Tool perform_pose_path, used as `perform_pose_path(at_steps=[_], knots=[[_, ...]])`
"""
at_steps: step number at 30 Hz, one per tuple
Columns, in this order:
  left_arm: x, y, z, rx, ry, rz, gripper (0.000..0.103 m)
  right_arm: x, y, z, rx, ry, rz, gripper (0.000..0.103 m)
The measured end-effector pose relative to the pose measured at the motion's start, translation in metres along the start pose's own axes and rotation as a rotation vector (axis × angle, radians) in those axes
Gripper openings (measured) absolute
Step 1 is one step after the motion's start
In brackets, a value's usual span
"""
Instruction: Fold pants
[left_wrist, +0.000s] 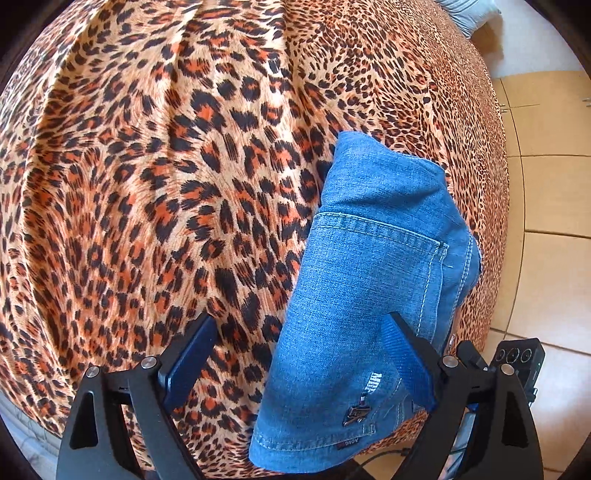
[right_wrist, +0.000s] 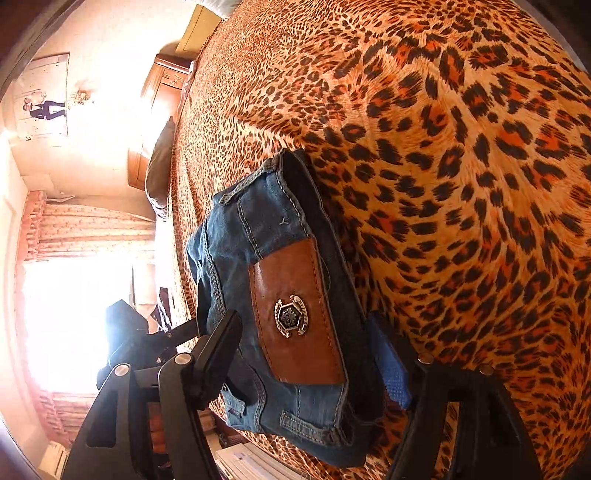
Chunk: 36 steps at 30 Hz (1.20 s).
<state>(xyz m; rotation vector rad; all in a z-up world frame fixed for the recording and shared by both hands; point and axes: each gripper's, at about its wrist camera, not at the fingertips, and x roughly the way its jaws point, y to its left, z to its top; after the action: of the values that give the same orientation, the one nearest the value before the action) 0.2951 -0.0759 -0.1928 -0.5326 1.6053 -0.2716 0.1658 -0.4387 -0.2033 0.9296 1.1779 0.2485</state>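
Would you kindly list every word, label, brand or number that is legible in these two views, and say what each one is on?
"ONG": upside down on a small dark tab at the hem of the folded jeans; any letters before it are unclear.
Metal emblem on the brown leather patch: lettering on its band too small to read.
Small metal badge on the denim: unreadable.
Framed wall picture: no legible text.

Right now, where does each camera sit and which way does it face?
Left wrist: on the left gripper, looking down its open fingers at the jeans on the bedspread; the other gripper's black frame shows at lower right.
Right wrist: on the right gripper, rolled sideways, looking along the bed toward the window; fingers either side of the jeans' patch.
Shared: jeans, bedspread.
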Motion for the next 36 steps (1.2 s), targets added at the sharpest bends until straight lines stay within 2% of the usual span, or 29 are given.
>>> perform_pose_path(at_steps=[3, 4, 6, 8, 10, 11, 12, 13, 15, 16, 17, 19, 20, 22, 26, 30, 36], knots=[[0.012, -0.008, 0.005, 0.019, 0.001, 0.012, 0.096, 0.019, 0.008, -0.003, -0.017, 0.028, 0.034, 0.079], [0.014, -0.011, 0.005, 0.028, 0.005, 0.009, 0.096, 0.02, 0.009, -0.003, -0.017, 0.026, 0.062, 0.084], [0.02, -0.019, 0.001, 0.05, 0.0, 0.031, 0.096, 0.021, 0.007, -0.004, 0.008, 0.021, 0.148, 0.086], [0.025, -0.028, -0.001, 0.079, -0.016, 0.063, 0.096, 0.021, -0.004, -0.004, 0.036, 0.025, 0.193, 0.085], [0.026, -0.036, -0.006, 0.108, -0.036, 0.091, 0.095, 0.025, -0.011, -0.003, 0.04, 0.047, 0.151, 0.085], [0.027, -0.041, -0.008, 0.126, -0.044, 0.1, 0.089, 0.024, -0.012, -0.003, 0.023, 0.053, 0.137, 0.086], [0.027, -0.047, -0.01, 0.143, -0.052, 0.112, 0.076, 0.025, -0.009, -0.003, -0.006, 0.053, 0.115, 0.086], [0.026, -0.053, -0.014, 0.157, -0.061, 0.123, 0.073, 0.027, -0.003, -0.002, -0.036, 0.062, 0.083, 0.085], [0.025, -0.061, -0.018, 0.164, -0.089, 0.16, 0.067, 0.031, 0.013, -0.004, -0.103, 0.064, 0.0, 0.078], [0.027, -0.065, -0.018, 0.165, -0.098, 0.169, 0.065, 0.034, 0.021, -0.005, -0.136, 0.073, -0.021, 0.066], [0.026, -0.066, -0.019, 0.164, -0.106, 0.175, 0.061, 0.037, 0.027, -0.007, -0.164, 0.086, -0.039, 0.062], [0.025, -0.078, -0.027, 0.169, -0.119, 0.184, 0.056, 0.043, 0.038, -0.009, -0.234, 0.096, -0.103, 0.057], [0.021, -0.08, -0.03, 0.17, -0.124, 0.187, 0.053, 0.046, 0.039, -0.009, -0.256, 0.103, -0.128, 0.051], [0.013, -0.084, -0.036, 0.176, -0.138, 0.196, 0.047, 0.049, 0.043, -0.007, -0.281, 0.112, -0.167, 0.049], [-0.023, -0.087, -0.052, 0.186, -0.173, 0.211, 0.042, 0.062, 0.081, -0.014, -0.372, 0.106, -0.174, 0.048], [-0.043, -0.089, -0.061, 0.172, -0.192, 0.202, 0.04, 0.058, 0.094, -0.014, -0.373, 0.092, -0.116, 0.048], [-0.082, -0.082, -0.067, 0.193, -0.214, 0.12, 0.038, 0.042, 0.116, -0.015, -0.382, 0.064, -0.078, 0.048]])
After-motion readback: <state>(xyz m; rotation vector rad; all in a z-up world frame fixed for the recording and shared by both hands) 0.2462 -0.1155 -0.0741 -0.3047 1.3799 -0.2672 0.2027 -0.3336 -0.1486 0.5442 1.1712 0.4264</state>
